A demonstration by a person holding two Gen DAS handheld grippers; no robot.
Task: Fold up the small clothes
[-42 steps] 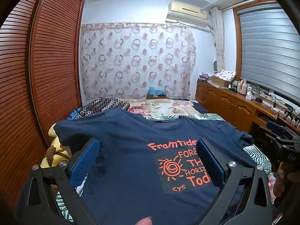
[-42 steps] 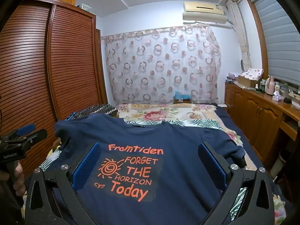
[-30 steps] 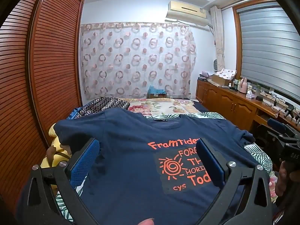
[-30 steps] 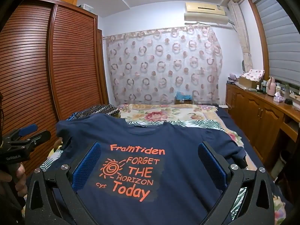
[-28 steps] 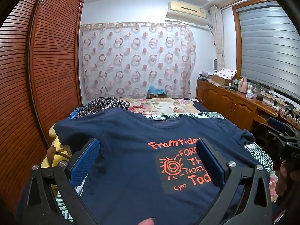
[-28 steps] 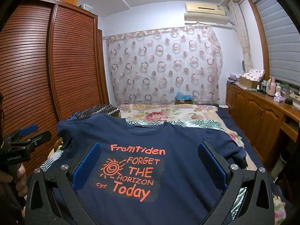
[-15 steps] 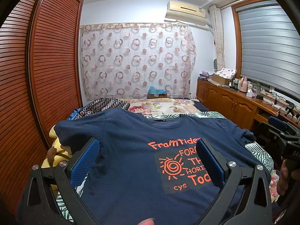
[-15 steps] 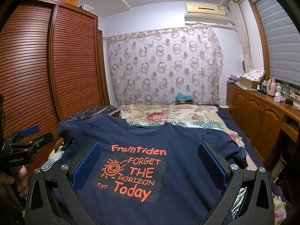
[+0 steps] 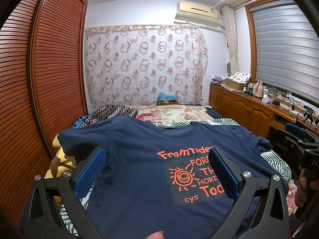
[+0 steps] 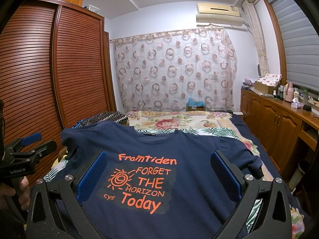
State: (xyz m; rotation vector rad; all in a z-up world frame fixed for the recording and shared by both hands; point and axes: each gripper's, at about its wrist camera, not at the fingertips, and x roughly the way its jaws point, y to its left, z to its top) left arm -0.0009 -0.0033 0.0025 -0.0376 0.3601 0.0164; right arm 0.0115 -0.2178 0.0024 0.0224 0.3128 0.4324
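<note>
Lying flat on the bed (image 10: 235,119), front up, is the blue T-shirt (image 10: 189,189). The left gripper (image 9: 157,171) and right gripper (image 10: 159,175) hover with fingers wide apart, holding nothing. A sloppy grab could bunch it, I think.

Left tongs (image 9: 159,171), right tongs (image 10: 162,174) — both agape.

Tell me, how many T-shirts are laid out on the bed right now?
1: a navy T-shirt with orange print lies spread flat, face up, on the bed, in front of both open grippers. Others could be hidden under it.
</note>
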